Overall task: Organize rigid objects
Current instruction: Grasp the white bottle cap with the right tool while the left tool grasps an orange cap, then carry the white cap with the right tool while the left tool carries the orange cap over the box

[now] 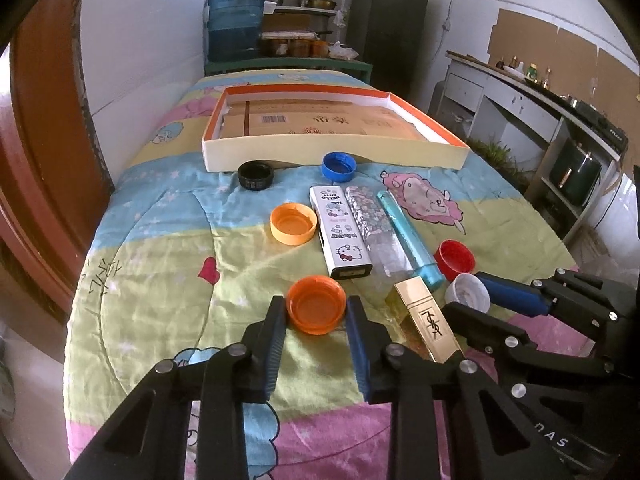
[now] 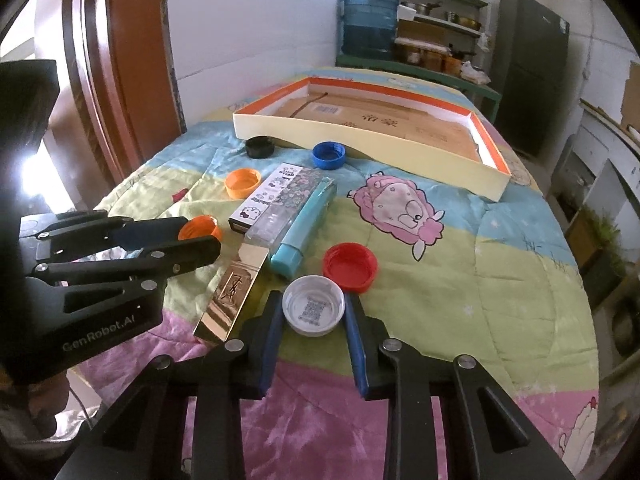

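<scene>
My left gripper [image 1: 316,312] stands with a finger on each side of a dark orange cap [image 1: 316,309] lying open side up on the cloth; the jaws touch or nearly touch its rim. My right gripper [image 2: 313,312] likewise brackets a white cap [image 2: 313,310]. A gold YSL box [image 1: 428,318] lies between the two. Beyond lie a Hello Kitty box [image 1: 340,236], a floral clear case [image 1: 372,224], a teal tube [image 1: 412,238], and red [image 1: 456,259], light orange [image 1: 293,223], blue [image 1: 339,166] and black [image 1: 256,175] caps.
An open shallow box with an orange rim [image 1: 332,156] sits at the far end of the cartoon-print cloth [image 1: 160,280], lined with cardboard. A wooden door [image 1: 44,160] stands left. Shelves, a water jug [image 1: 236,24] and a fridge stand behind.
</scene>
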`<action>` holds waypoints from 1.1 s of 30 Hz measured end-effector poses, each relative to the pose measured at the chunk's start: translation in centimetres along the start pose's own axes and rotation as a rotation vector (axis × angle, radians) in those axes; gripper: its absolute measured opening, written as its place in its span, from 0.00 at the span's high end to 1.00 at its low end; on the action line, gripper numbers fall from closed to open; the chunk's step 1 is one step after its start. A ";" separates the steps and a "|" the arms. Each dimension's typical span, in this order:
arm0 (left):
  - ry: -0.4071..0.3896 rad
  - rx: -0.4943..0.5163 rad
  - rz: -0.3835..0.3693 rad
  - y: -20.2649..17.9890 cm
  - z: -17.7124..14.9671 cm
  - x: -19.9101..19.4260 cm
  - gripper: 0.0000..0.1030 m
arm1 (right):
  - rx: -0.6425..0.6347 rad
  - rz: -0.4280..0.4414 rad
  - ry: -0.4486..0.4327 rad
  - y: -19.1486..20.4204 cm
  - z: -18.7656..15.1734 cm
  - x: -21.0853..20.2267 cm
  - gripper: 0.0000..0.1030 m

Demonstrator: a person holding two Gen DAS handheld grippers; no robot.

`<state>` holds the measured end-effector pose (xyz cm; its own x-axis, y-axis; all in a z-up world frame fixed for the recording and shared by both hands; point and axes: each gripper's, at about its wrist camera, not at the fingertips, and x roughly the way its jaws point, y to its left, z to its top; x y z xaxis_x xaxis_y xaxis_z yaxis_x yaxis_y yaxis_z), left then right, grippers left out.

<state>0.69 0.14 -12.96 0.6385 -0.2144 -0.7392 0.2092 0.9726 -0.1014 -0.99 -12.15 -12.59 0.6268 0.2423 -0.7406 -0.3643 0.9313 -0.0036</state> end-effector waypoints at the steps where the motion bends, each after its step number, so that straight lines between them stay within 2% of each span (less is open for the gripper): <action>1: 0.000 0.000 0.001 -0.1 0.0 -0.1 0.70 | 0.002 -0.001 0.000 0.0 0.1 0.0 0.70; 13: -0.012 -0.023 0.029 0.0 1.0 -1.7 0.70 | 0.076 0.014 -0.027 -1.6 0.6 -1.6 0.70; 33: -0.049 -0.045 0.033 -0.1 7.2 -2.4 0.70 | 0.118 0.027 -0.074 -4.9 5.6 -3.2 0.70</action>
<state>4.47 -0.10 -6.41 0.6798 -0.1854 -0.7095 0.1549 0.9820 -0.1082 2.66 -15.96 -6.47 0.6687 0.2831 -0.6875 -0.3008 0.9486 0.0980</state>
